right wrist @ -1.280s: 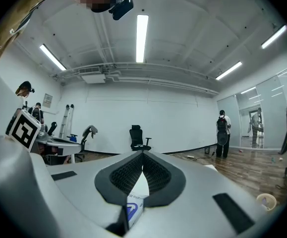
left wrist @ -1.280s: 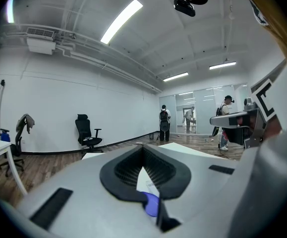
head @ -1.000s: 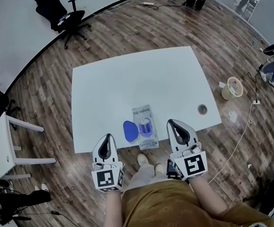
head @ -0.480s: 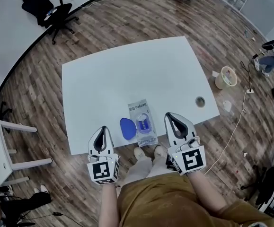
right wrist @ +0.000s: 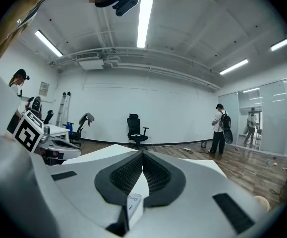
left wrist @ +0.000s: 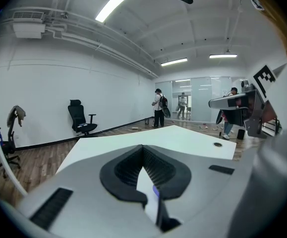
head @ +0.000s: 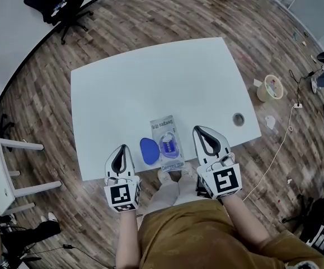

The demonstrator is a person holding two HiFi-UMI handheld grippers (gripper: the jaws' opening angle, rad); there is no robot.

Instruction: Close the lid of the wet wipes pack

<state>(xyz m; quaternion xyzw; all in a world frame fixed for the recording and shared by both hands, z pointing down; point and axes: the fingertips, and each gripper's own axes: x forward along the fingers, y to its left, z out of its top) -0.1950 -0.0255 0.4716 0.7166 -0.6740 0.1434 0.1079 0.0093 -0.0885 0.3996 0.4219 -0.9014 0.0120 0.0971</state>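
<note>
**Approach stage, lid not yet closed.** The wet wipes pack (head: 167, 143) is lying flat close to the near edge of the white worktop (head: 150, 77). Its blue lid (head: 147, 150) is hanging open, flipped out to the pack's left and apparently resting on the worktop beside the oval opening. You are holding the left claw (head: 123, 148) just beside the lid on its outer side, and the right claw (head: 197, 129) just beside the pack's right edge, so the pack is sitting between the two. In both gripper views the jaws are meeting at their tips with nothing clamped; only a sliver of worktop, a speck of blue and the pack's printed edge are showing through the gap below the tips. Neither claw appears to be touching the pack or the lid, so the step in hand is judged to be positioning. The next move is probably falling to the left claw. It calls for bringing the closed tip against the lid's far edge, swinging the lid over its hinge toward the opening, and pressing down until it seats. The right claw is well placed to steady the light pack against sliding.
</note>
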